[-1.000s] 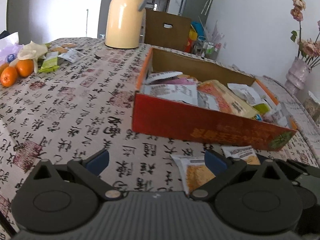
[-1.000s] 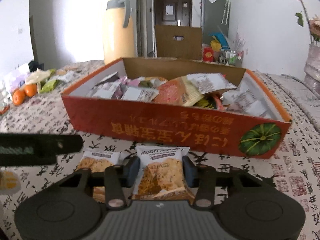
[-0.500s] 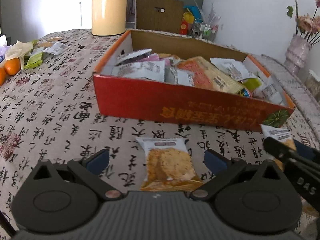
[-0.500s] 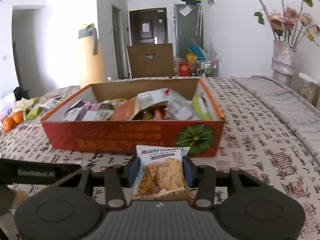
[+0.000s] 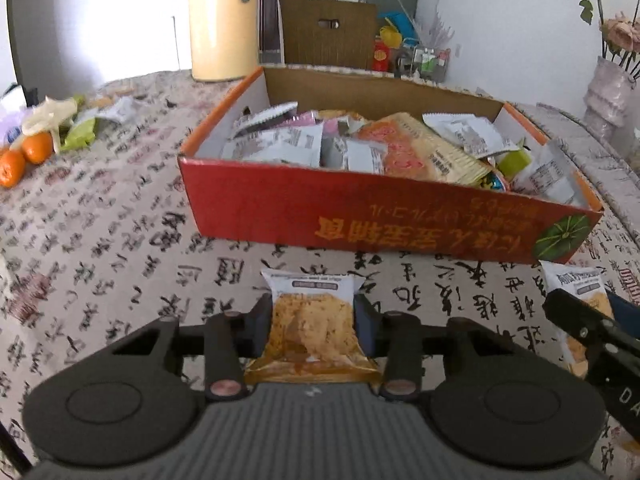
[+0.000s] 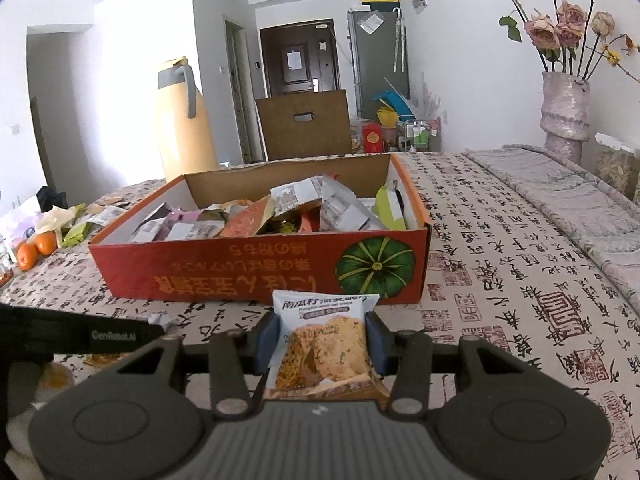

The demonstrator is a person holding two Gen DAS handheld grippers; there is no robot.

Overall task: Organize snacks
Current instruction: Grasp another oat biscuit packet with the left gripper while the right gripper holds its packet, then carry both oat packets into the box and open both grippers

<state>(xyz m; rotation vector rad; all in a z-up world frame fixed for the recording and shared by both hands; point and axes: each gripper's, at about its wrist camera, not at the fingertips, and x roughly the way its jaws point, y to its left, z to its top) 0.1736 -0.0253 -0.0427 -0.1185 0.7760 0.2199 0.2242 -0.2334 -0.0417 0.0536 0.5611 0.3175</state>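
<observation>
The left gripper (image 5: 314, 322) has just been closing, and its blue pads now press both side edges of a cracker packet (image 5: 313, 320) that lies just in front of the red pumpkin-print box (image 5: 384, 216). The right gripper (image 6: 320, 344) is clamped on a second cracker packet (image 6: 326, 350), also just in front of the box, near its pumpkin-print corner. Both packets are outside the box; the box itself is already heaped with snack packets (image 5: 360, 148).

The likeliest trouble is the hold itself. Each packet is a soft, air-filled pillow gripped only by its sides, so it could buckle, twist or slide out on the way over the box's front wall. Pressing harder would likely crush the crackers inside. The two grippers sit near each other in front of the box, so moving both together risks a knock. A low pass could catch the front wall and shove the light cardboard box along the calligraphy tablecloth (image 5: 120, 240). A drop onto the full pile may slide off.
</observation>
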